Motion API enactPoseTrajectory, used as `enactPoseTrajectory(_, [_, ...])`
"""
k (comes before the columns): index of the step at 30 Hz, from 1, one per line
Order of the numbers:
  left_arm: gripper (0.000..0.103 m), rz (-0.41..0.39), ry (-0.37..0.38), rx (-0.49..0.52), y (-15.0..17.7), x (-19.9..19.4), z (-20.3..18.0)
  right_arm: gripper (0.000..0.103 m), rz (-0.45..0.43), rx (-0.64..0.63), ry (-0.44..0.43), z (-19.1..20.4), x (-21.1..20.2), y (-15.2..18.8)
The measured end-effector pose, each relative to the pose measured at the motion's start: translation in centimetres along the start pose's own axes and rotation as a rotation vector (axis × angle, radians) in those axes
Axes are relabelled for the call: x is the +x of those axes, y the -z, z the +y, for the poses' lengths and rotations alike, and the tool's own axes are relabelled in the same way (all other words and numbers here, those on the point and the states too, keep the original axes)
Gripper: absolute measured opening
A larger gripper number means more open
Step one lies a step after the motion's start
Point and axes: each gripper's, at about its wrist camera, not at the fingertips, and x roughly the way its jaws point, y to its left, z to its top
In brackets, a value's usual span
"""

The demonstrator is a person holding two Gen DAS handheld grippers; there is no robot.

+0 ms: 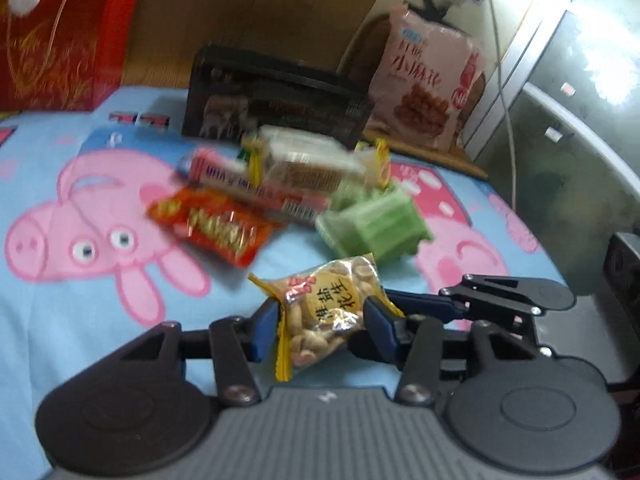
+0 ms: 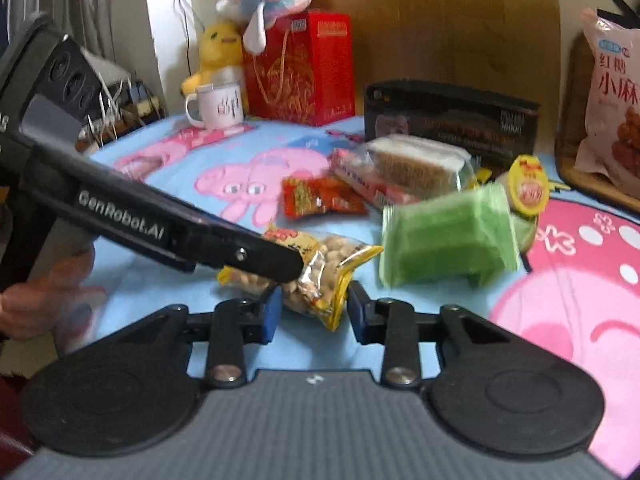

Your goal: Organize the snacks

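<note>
L gripper (image 1: pixel 320 330): we see its blue pads clamped on the peanut packet (image 1: pixel 326 316), held just above the Peppa Pig sheet (image 1: pixel 60 320).

R gripper (image 2: pixel 312 312): jaws parted either side of the packet's yellow end; contact unclear.

Green wafer pack (image 2: pixel 446 240) just beyond. Red snack pouch (image 2: pixel 320 196) and black box (image 2: pixel 452 120) farther back.

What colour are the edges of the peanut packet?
Yellow edges on the clear peanut packet; clearest in the left wrist view.
</note>
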Motion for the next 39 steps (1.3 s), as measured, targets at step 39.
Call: enactPoseTrajectory(39, [0.055,-0.158,-0.305,-0.08,-17.3,9.2,6.0,0.075,-0.123,0.463,0.086,-17.6,6.7,-10.5])
